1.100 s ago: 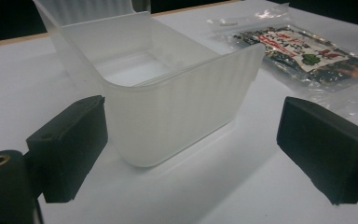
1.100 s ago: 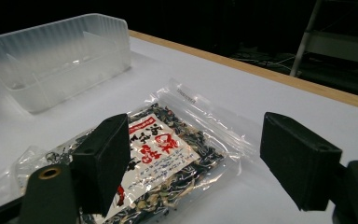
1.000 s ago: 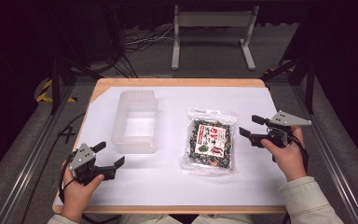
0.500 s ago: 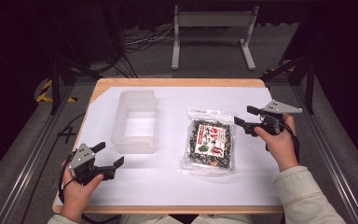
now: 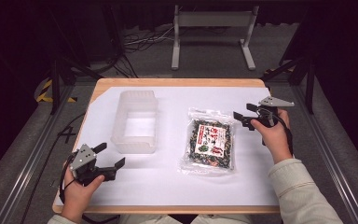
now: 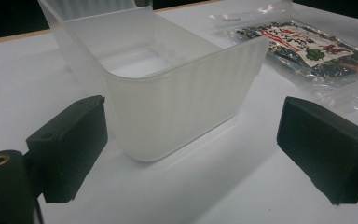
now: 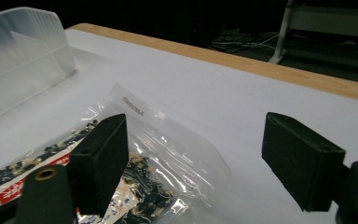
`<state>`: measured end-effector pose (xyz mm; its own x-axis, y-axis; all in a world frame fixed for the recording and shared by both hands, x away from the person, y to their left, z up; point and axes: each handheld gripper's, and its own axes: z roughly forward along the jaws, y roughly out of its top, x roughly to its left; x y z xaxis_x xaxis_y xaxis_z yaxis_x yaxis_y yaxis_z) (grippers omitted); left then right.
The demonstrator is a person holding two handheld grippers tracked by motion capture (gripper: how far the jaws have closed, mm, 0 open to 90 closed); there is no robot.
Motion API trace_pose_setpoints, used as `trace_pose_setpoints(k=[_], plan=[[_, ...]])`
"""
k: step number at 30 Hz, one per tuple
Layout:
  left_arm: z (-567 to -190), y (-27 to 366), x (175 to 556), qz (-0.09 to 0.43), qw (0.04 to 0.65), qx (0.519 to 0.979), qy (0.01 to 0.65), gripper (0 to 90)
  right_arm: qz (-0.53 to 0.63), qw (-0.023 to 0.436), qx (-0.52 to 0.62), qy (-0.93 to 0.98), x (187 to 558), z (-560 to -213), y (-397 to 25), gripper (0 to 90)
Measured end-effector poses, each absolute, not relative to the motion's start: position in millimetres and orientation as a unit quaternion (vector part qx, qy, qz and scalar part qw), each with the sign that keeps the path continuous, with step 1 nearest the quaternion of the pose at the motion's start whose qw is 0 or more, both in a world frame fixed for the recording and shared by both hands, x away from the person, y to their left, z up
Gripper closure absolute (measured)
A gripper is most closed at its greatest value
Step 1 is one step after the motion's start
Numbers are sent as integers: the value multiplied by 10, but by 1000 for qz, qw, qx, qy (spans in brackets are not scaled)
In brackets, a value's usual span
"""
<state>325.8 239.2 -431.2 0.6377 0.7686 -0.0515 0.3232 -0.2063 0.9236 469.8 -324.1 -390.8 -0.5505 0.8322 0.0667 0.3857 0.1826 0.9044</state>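
A clear bag [image 5: 209,140] of dark bits with a red and white label lies flat on the white sheet, right of centre. To its left stands a translucent plastic box [image 5: 135,122], nothing inside it. My right gripper [image 5: 244,115] hovers open just off the bag's far right corner; in the right gripper view its left finger [image 7: 101,156] hangs over the bag [image 7: 168,158]. My left gripper [image 5: 110,156] rests open near the front left, pointing at the box's near wall [image 6: 177,98], with the bag [image 6: 307,49] beyond to the right.
The white sheet [image 5: 177,189] covers a wooden table whose far edge [image 5: 177,82] shows bare wood. Beyond the table are a dark floor, cables and a metal stand [image 5: 212,35]. A black rail [image 5: 32,154] runs along the left side.
My right gripper has moved away from the person and slightly left, toward the bag's far right corner. The left gripper, the box and the bag have stayed put.
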Motion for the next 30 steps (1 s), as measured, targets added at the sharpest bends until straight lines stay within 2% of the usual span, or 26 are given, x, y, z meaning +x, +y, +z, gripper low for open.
trace_pose_setpoints(k=[12, 30], plan=[[-4330, 2407, 3187, 220, 508, 748, 365, 94, 469, 202, 439, 739, 4915, -4174, -3231, 235], [-4339, 2420, 3141, 222, 505, 752, 360, 98, 441, 161, 449, 760, 5050, -4351, -3109, 211]])
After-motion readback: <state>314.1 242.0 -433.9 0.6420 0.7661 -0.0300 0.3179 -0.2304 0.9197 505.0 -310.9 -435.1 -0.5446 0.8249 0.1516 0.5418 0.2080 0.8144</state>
